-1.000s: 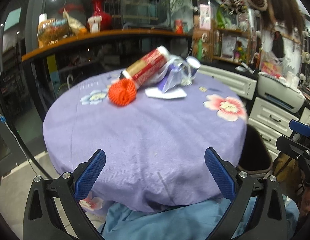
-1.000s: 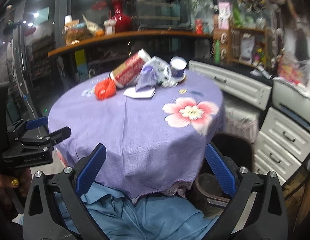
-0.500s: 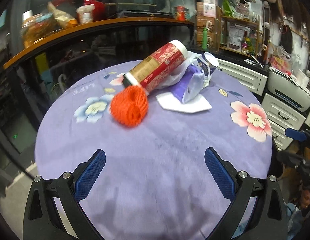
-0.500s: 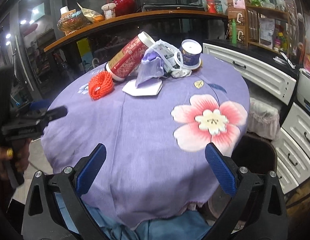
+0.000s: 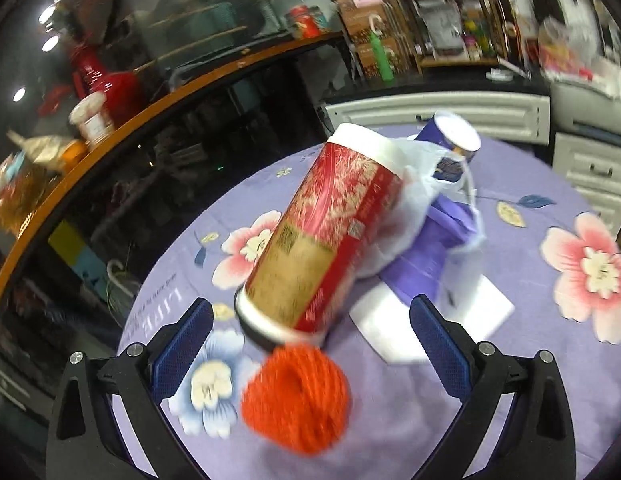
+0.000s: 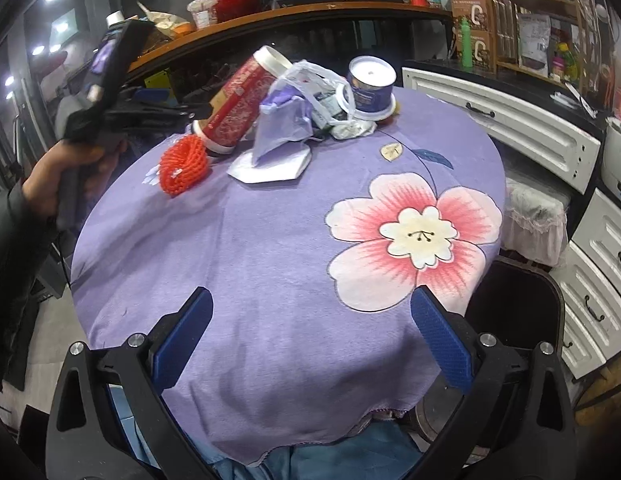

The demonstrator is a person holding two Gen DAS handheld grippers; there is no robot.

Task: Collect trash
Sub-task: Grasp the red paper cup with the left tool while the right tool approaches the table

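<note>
Approach step, nothing grabbed yet. Left gripper (image 5: 310,344) jaws wide, empty — orange net ball (image 5: 296,398) sits between them, near table edge. Just behind: red canister (image 5: 326,236) lying tilted on white bag (image 5: 414,196), purple cup (image 5: 456,140) farthest. Right gripper (image 6: 310,336) wide open, empty, hanging back. Next, I'd say: lower and close on ball.

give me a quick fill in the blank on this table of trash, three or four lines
1. The netted ball in front of the red canister is ____ in colour.
2. The red canister lies on its ____, not upright.
3. The left gripper has its jaws ____.
4. The tablecloth is purple with a printed ____ pattern.

Missing words: orange; side; open; flower
</note>
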